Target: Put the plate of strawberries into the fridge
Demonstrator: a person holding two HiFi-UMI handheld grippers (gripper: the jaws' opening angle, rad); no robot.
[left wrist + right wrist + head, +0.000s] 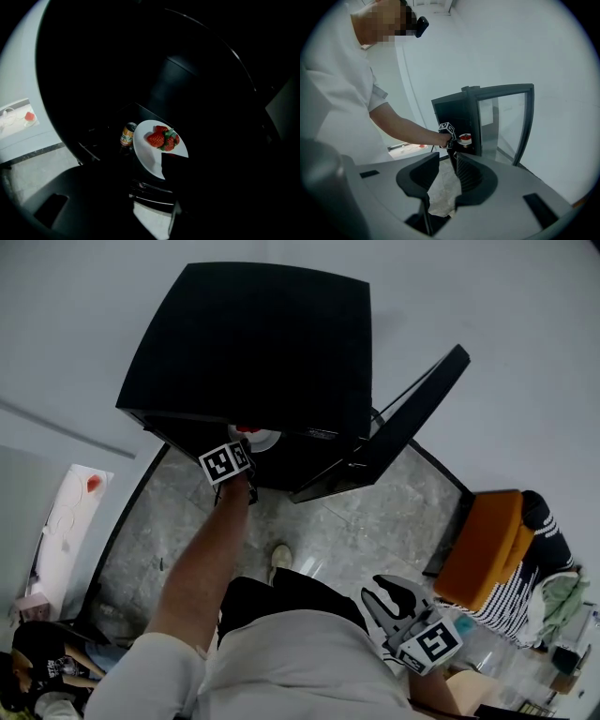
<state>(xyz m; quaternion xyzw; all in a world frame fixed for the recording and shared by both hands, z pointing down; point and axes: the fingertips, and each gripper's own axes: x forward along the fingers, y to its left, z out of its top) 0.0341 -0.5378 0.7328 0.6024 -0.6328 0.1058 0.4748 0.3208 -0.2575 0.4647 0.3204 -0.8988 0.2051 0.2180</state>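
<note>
**At the open fridge: plate of strawberries on a shelf, both grippers unloaded**

Far centre in the head view stands a black fridge, its door swung out to the right. The person's left arm reaches forward to the fridge opening, and the left gripper sits at the mouth of it.

In the left gripper view a white plate lies on a dark shelf inside the fridge. The strawberries are heaped at its far right part. An orange-labelled can stands upright just to the left of the plate. The left gripper's jaws stand wide apart as dark shapes on either side of the plate's near edge. The right-hand jaw covers the near right corner of the plate, and no clamping on the rim is visible.

The right gripper hangs low at the person's right side, well apart from the fridge. Its jaws are parted with nothing between them, and only the grey stone floor shows through the gap. An orange seat stands on the floor to the right.
</note>
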